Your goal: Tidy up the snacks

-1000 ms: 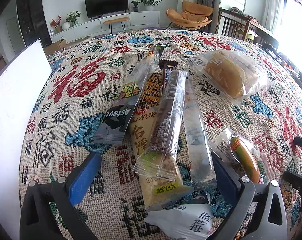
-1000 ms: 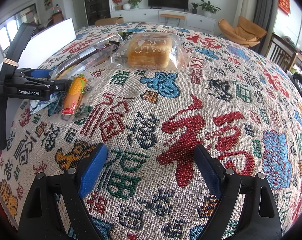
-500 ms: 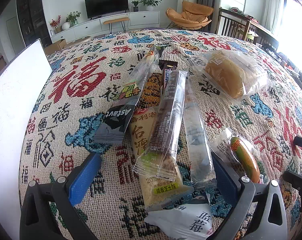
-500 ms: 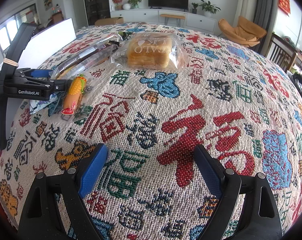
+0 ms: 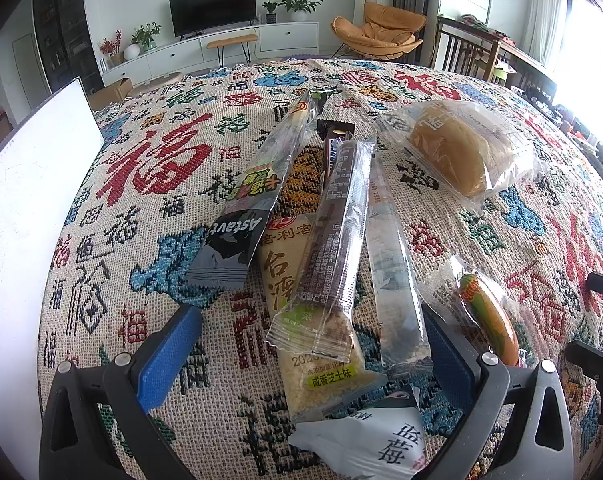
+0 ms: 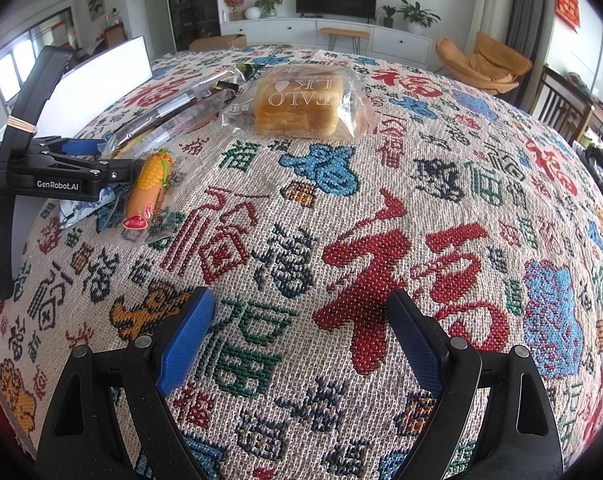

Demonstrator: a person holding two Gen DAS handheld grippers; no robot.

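snack sticks (image 5: pixel 333 240) lie side by side; bread (image 5: pixel 457 152) behind right, sausage (image 5: pixel 489 320) right.

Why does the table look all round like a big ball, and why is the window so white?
Left wrist view: the fisheye lens bends the tablecloth into a dome, daylight washes out the window at right, and the wrapped bread glints. Right wrist view: the same bulge, corners go black, the open tongs look huge because they are nearest.

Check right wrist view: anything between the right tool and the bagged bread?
Nothing; only bare patterned tablecloth lies between the right tool and the bagged bread. The corn sausage sits off left.
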